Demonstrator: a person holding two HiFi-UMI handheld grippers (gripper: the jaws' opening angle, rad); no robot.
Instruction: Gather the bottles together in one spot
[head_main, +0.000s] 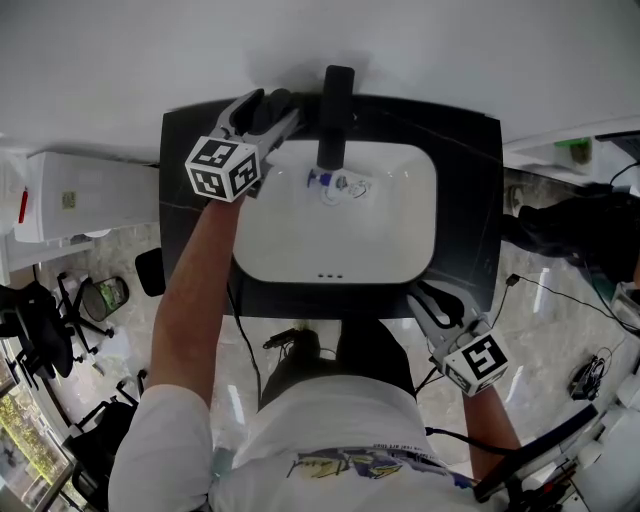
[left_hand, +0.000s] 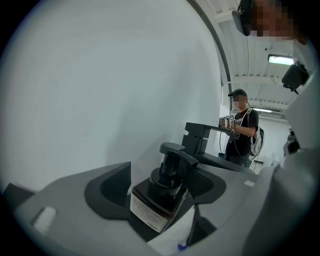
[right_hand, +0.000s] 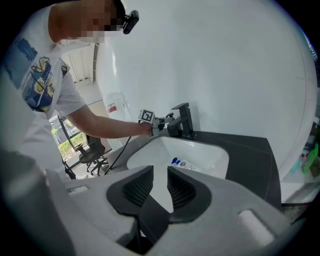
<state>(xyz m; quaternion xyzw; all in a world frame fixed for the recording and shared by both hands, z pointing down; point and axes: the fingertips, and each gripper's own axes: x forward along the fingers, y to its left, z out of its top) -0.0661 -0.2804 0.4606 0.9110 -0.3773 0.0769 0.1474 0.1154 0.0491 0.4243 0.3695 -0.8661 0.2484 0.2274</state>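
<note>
The left gripper (left_hand: 165, 182) has its jaws wide around a dark pump bottle (left_hand: 150, 212). There is a gap at the left pad, so it does not seem to be squeezing the bottle. The bottle appears to stand on the dark bench (head_main: 465, 180) at the back left corner of the sink (head_main: 400, 230), just beside the faucet (head_main: 335, 110). The right gripper (right_hand: 160, 175) waits near the front right edge of the bench, its jaws a little apart and nothing between them. A small bottle with a blue cap (head_main: 335, 185) lies on its side in the basin under the faucet, apart from the pump bottle. By my reading the job is about half done: the pump bottle looks placed, and the small bottle has yet to join it.
</note>
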